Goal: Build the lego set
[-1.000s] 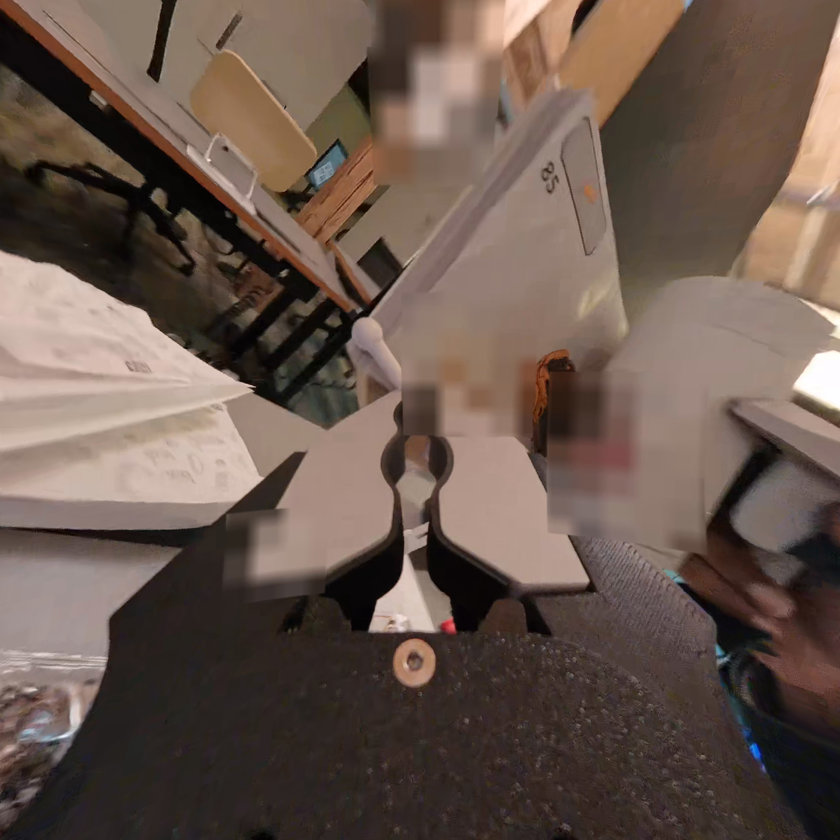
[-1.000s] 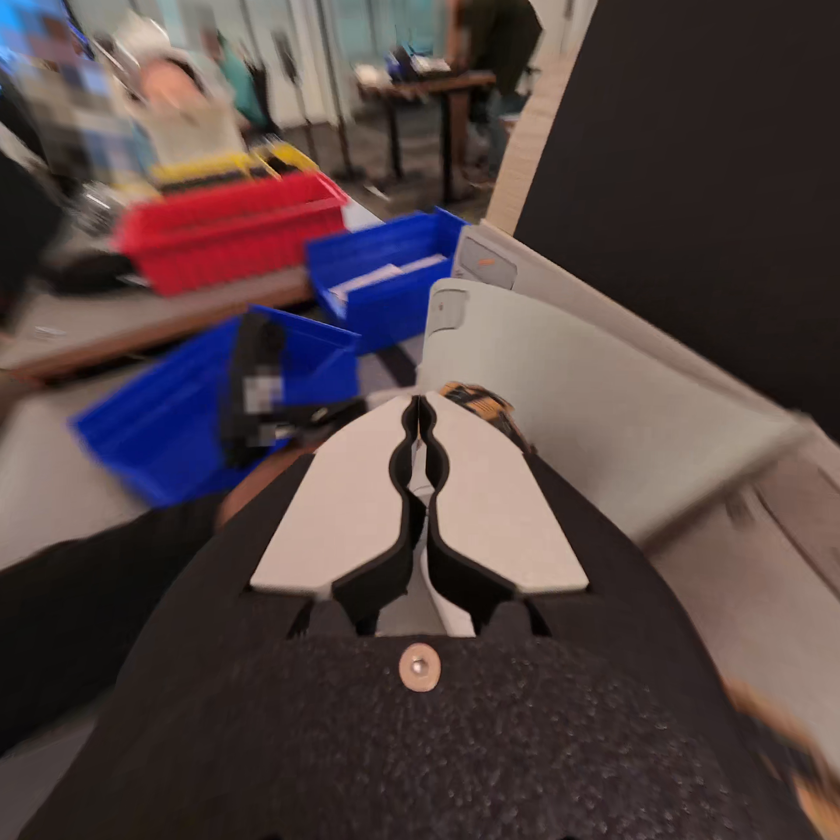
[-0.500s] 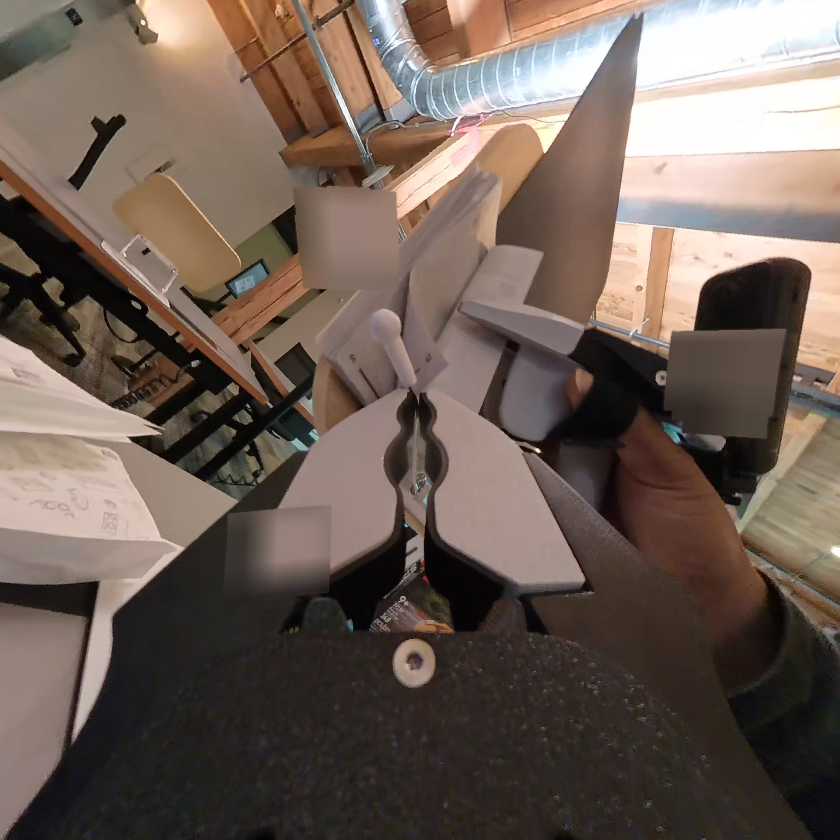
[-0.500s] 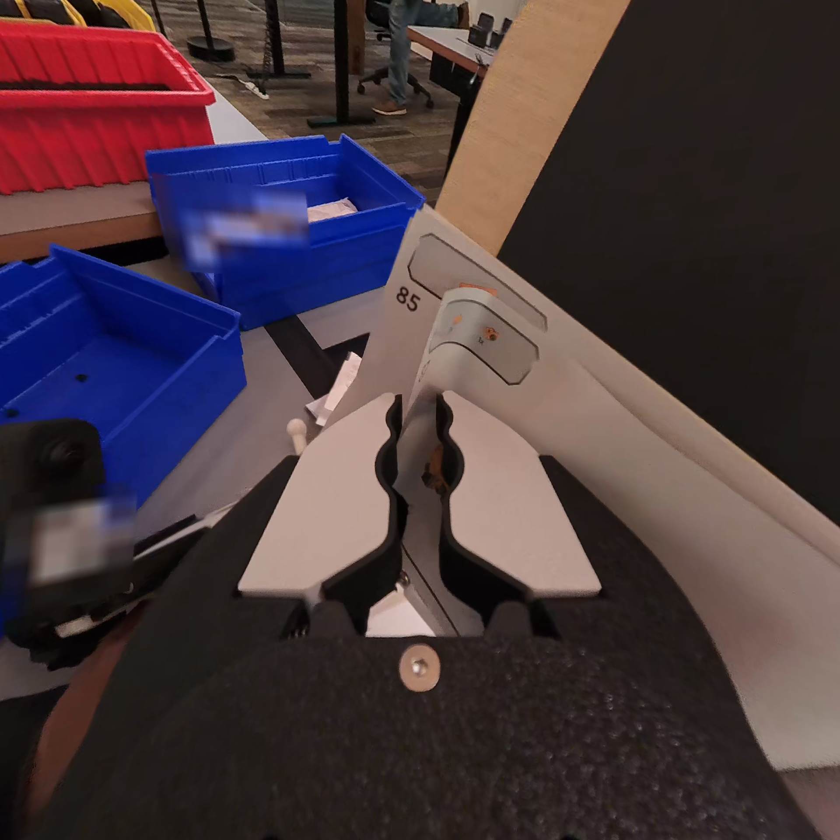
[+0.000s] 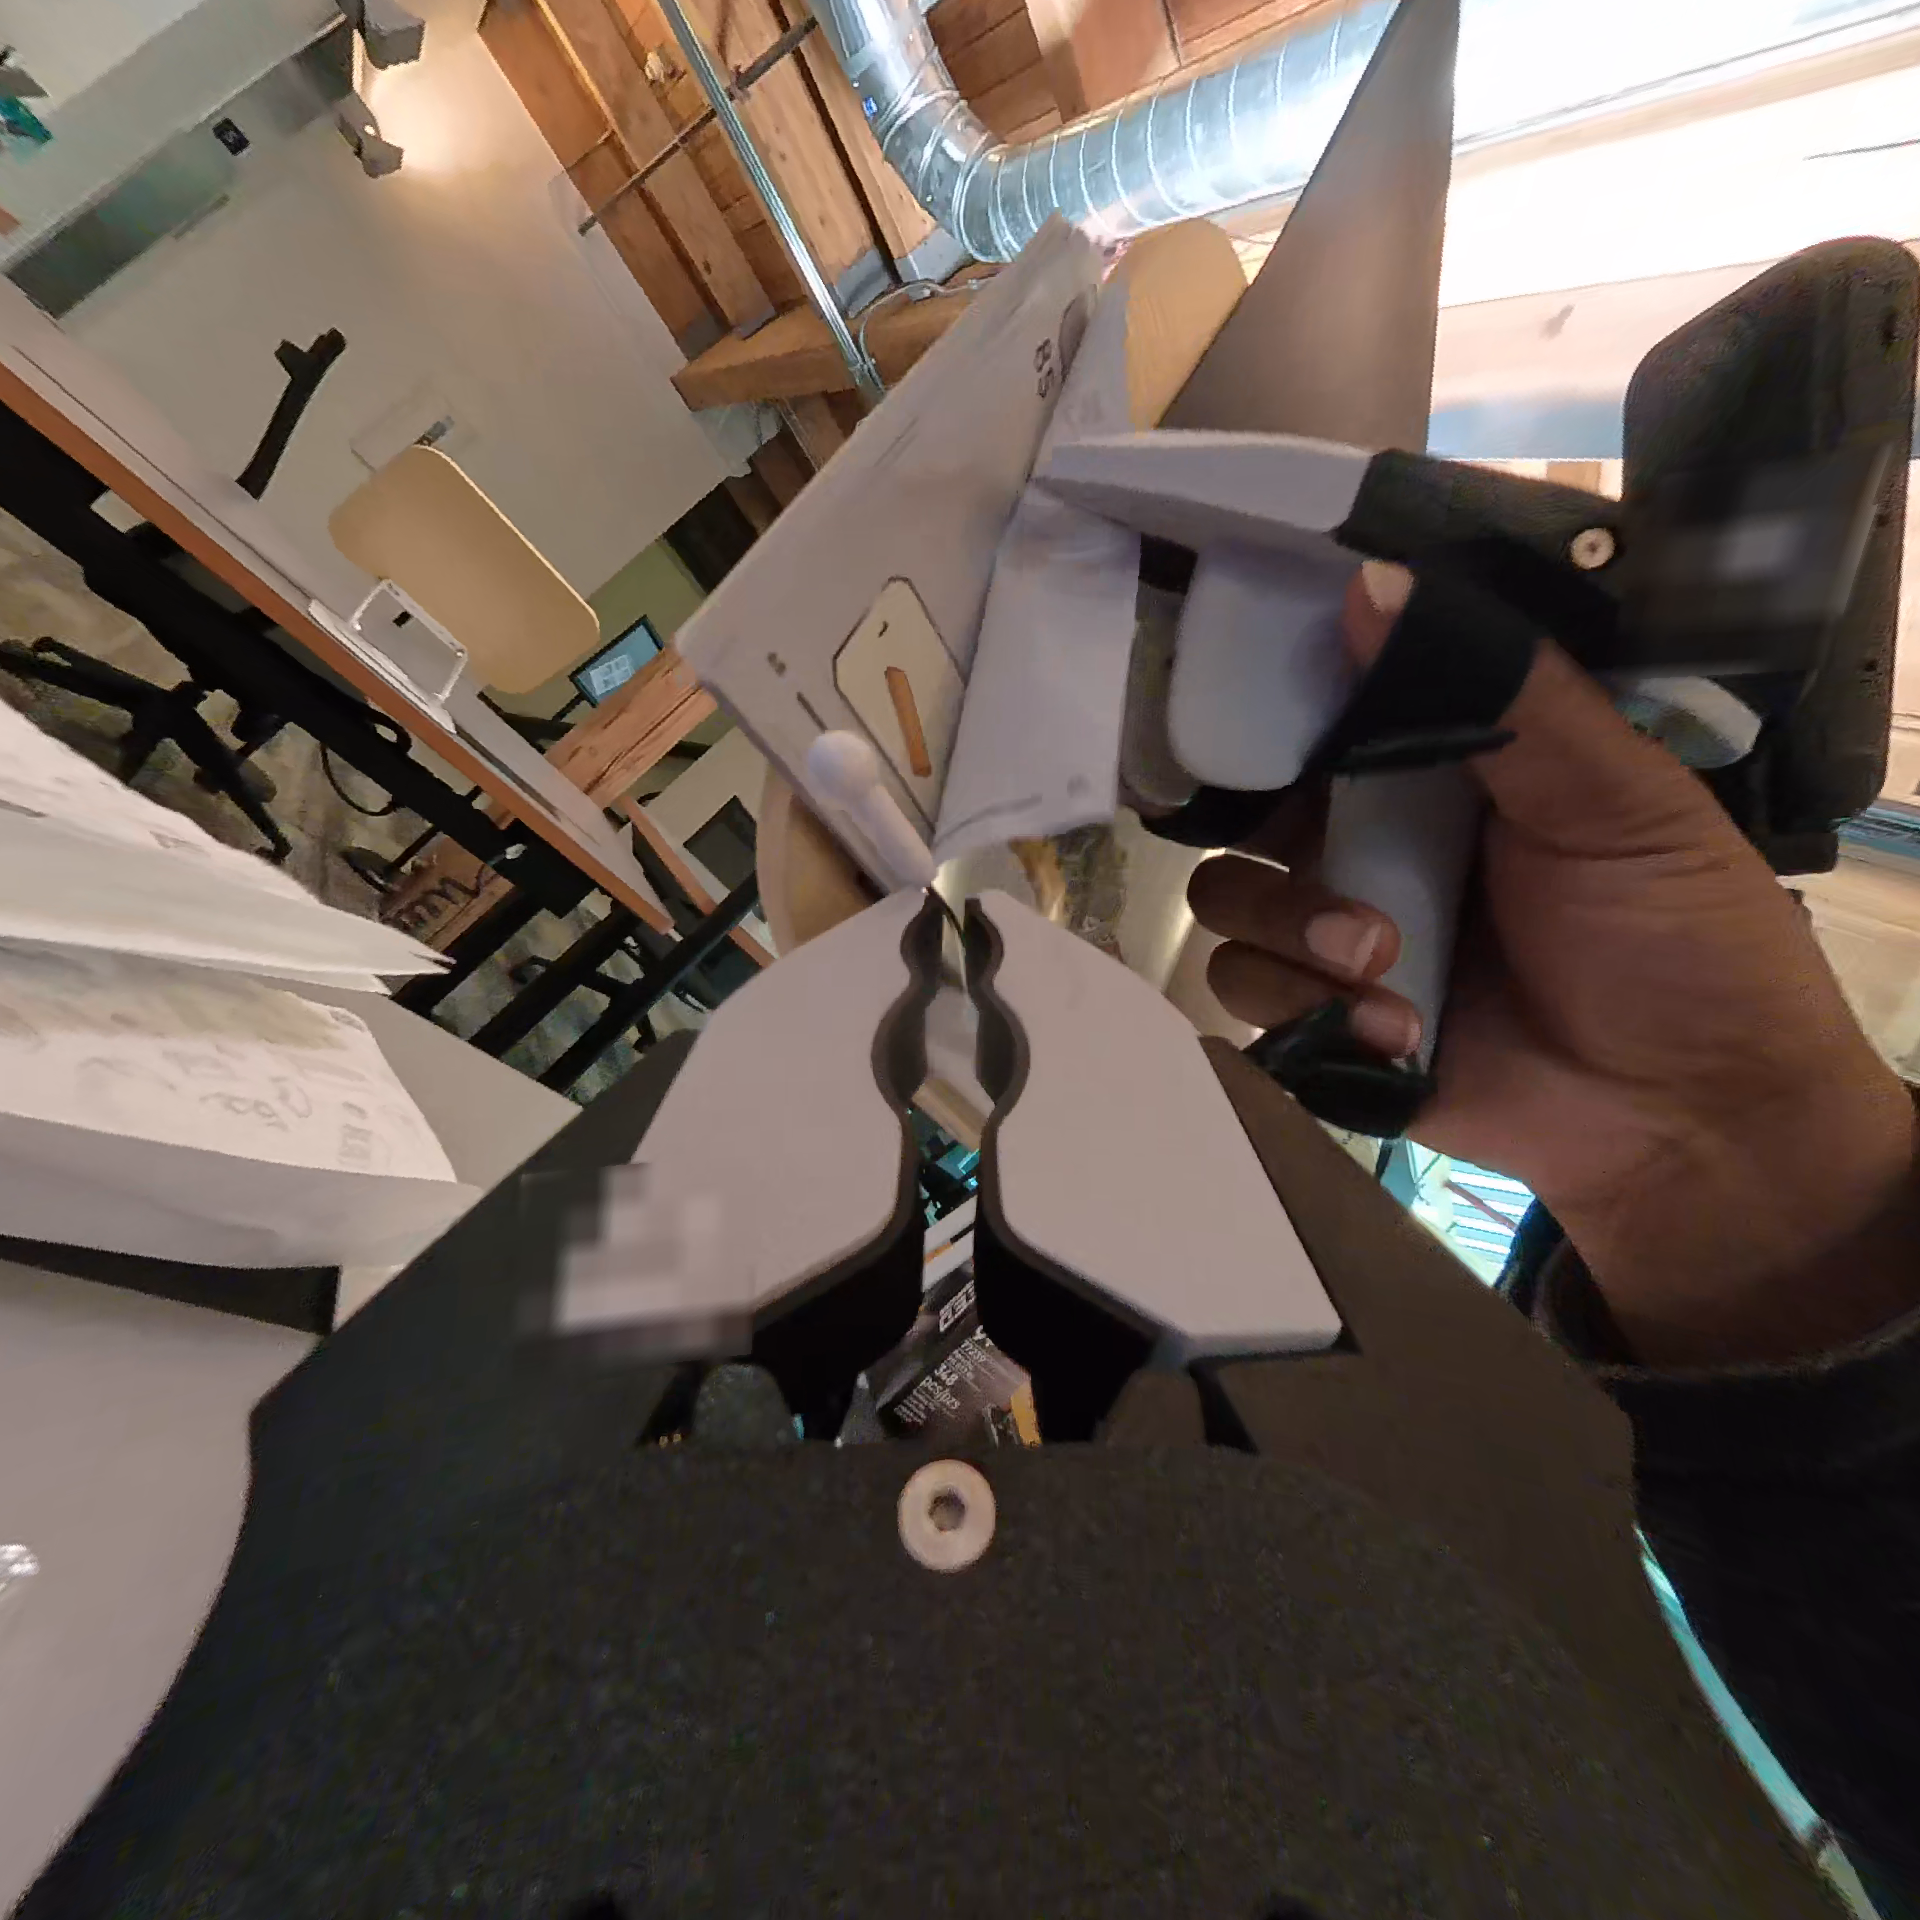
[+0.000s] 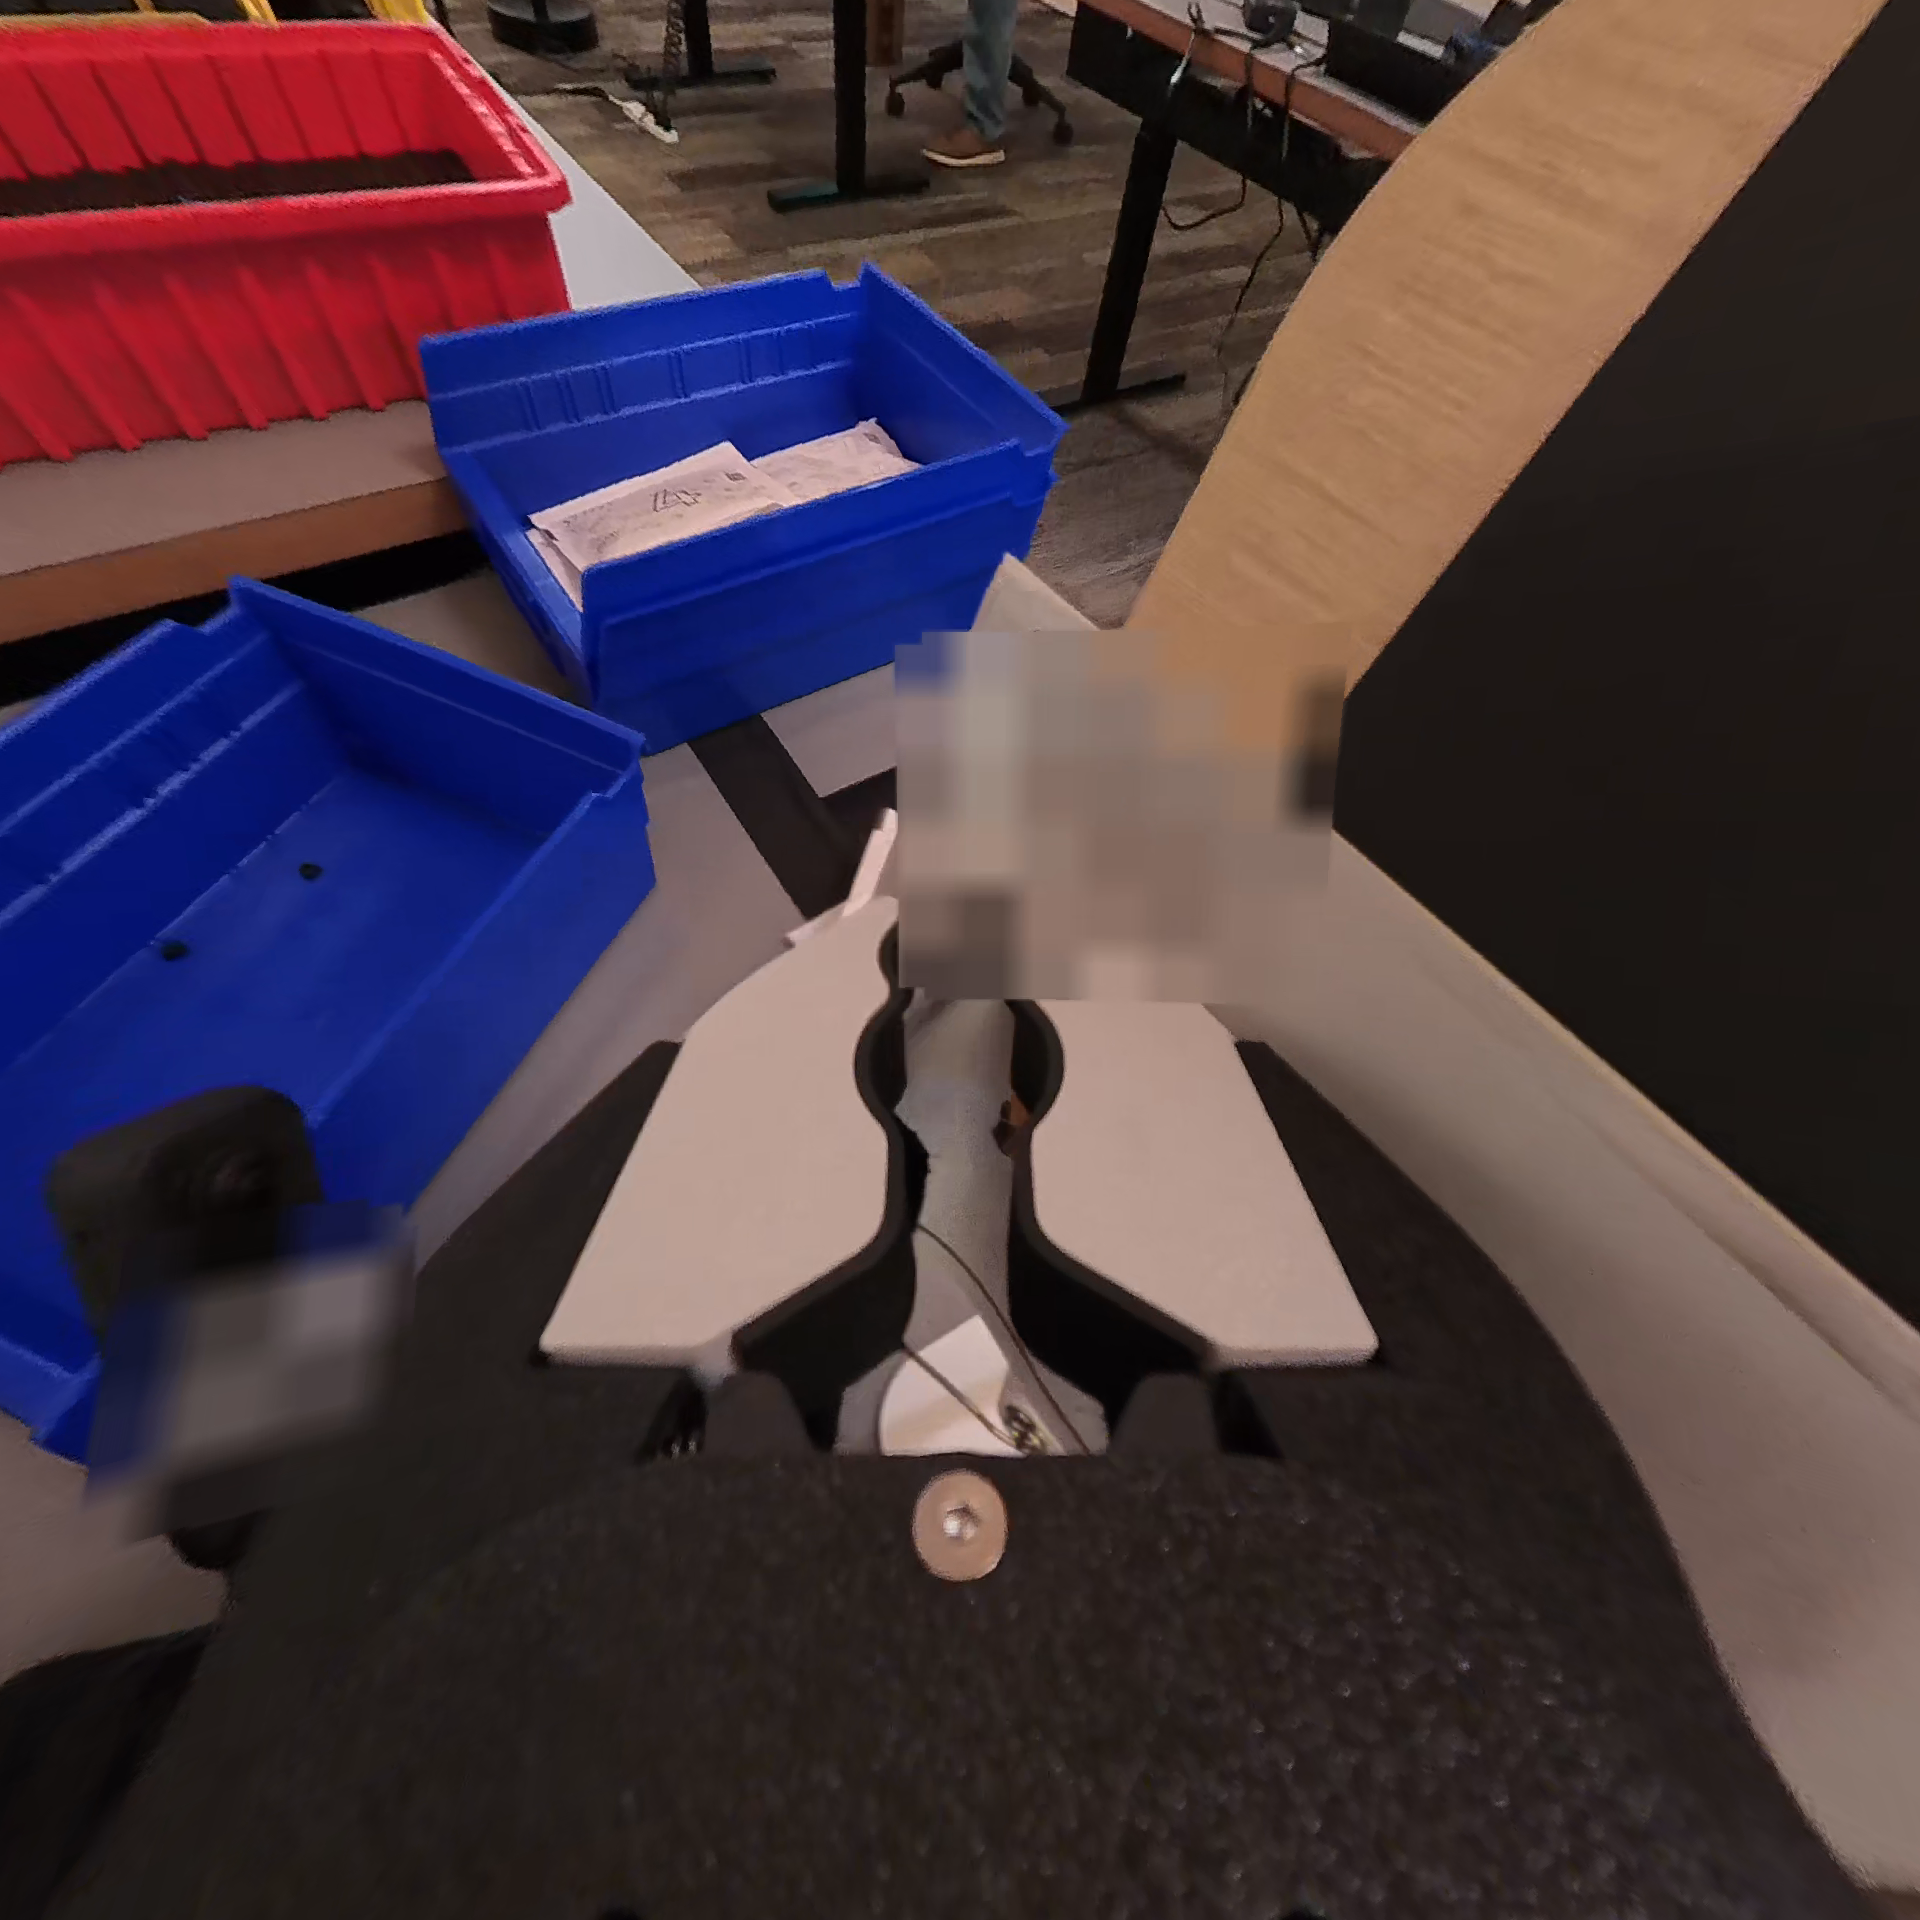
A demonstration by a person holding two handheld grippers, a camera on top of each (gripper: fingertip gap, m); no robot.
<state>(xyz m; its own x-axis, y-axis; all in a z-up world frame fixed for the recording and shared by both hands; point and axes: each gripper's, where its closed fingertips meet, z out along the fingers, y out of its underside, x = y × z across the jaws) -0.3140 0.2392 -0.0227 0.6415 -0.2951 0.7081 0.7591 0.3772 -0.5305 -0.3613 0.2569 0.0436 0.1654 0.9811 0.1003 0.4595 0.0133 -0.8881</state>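
Left wrist view: camera tilted up toward wooden beams and a silver duct (image 5: 1091,177); a counter (image 5: 125,1455) shows at lower left.
Left hand-held gripper (image 5: 948,914): jaws nearly together, with a thin pale strip running up the slot between them and a white round-ended stick (image 5: 862,805) rising from the tips. The fingertips (image 5: 883,930) sit close on the strip; pad contact is too blurred to confirm.
Right hand-held gripper (image 5: 1070,488): seen here from the side, held in a person's hand (image 5: 1621,935) wearing a black fingerless glove. Its pale fingers (image 5: 1195,488) close over the upper edge of a folded white paper packet (image 5: 1049,686).
Card: a larger grey printed card (image 5: 862,582) with a rounded window and a small wooden dowel (image 5: 909,722) stands just behind the packet, touching it.
Papers: a stack of printed sheets (image 5: 187,1049) lies on the counter at left.
Right wrist view: own jaws narrowly apart with the grey-white packet (image 6: 956,1101) standing between them; the tips are covered by a blur patch, so the grip cannot be read from this side.
Bins: an empty blue bin (image 6: 301,894) at left, a second blue bin (image 6: 748,499) holding paper packets beyond it, and a red bin (image 6: 260,260) at the far left.
Background: a tan curved board (image 6: 1455,364) and a black panel (image 6: 1683,675) at right.
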